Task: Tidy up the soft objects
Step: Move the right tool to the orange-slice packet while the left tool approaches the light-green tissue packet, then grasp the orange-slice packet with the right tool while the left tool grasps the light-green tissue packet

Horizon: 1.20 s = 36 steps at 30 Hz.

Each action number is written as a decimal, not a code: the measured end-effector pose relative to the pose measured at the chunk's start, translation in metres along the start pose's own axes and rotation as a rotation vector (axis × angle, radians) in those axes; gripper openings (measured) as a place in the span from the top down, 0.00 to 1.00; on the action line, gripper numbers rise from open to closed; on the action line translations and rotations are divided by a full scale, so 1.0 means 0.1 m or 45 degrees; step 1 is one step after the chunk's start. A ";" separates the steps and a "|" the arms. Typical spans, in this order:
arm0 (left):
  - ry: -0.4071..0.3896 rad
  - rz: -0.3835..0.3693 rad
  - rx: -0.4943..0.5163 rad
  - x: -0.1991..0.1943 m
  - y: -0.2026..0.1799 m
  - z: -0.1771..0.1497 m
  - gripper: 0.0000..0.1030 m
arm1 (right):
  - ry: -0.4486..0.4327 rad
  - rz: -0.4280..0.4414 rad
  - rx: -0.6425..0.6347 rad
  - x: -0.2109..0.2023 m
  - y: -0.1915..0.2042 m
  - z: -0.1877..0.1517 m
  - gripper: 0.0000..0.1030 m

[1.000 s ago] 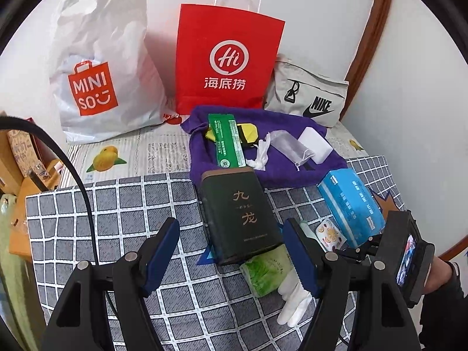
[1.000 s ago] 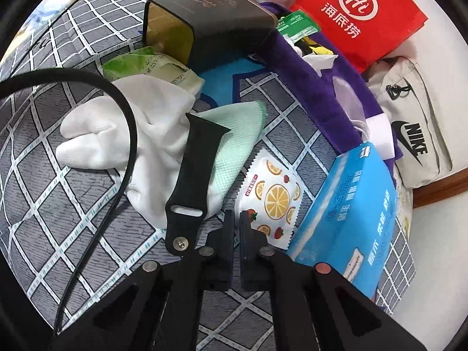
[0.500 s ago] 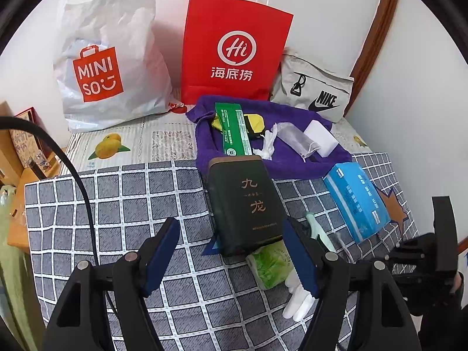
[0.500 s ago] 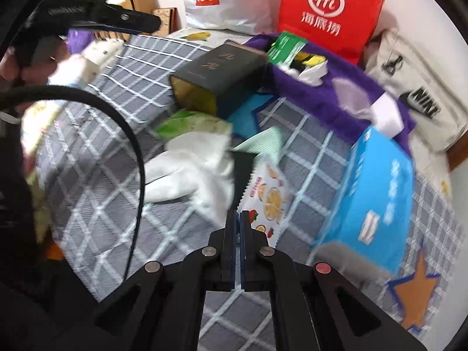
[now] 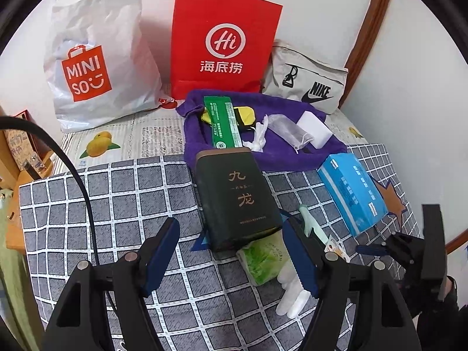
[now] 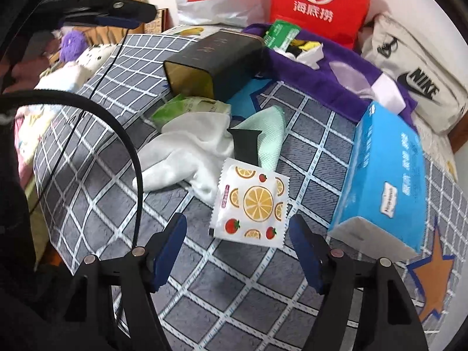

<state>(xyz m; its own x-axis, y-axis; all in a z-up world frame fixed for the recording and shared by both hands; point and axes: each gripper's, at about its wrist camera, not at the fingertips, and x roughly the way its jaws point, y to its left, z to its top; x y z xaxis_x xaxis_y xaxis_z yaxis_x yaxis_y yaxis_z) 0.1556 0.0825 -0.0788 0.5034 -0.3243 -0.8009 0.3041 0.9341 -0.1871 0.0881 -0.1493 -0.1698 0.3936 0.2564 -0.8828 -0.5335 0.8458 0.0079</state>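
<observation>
1. The right gripper (image 6: 237, 251) has just been opened wide; nothing is held.
2. The white fruit-printed sachet (image 6: 251, 201) is left on the grey checked blanket (image 6: 263, 292), ready for pinching.
3. The left gripper (image 5: 231, 256) is held open, empty.

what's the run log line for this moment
left gripper: open, empty | right gripper: jaws just opened, nothing gripped | fruit-print sachet: on checked blanket, ahead of right jaws
</observation>
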 end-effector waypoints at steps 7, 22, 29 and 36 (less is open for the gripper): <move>0.009 0.004 0.019 -0.01 -0.03 -0.01 0.31 | 0.057 0.040 0.140 0.30 -0.20 0.09 0.30; 0.087 0.014 0.023 0.11 0.00 -0.20 0.31 | 0.010 0.099 0.210 0.10 -0.30 -0.02 0.49; 0.152 0.011 0.019 0.23 -0.05 -0.38 0.31 | 0.012 0.107 0.219 -0.01 -0.30 -0.20 0.49; 0.195 0.012 0.040 0.30 -0.17 -0.50 0.31 | 0.054 0.101 0.234 -0.01 -0.31 -0.46 0.48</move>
<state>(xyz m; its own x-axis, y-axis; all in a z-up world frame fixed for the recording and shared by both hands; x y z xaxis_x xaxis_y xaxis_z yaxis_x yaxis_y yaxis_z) 0.1255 0.0647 -0.1277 0.3779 -0.2871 -0.8802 0.3261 0.9310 -0.1637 0.0702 -0.1975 -0.1904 0.3220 0.3092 -0.8948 -0.4146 0.8958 0.1604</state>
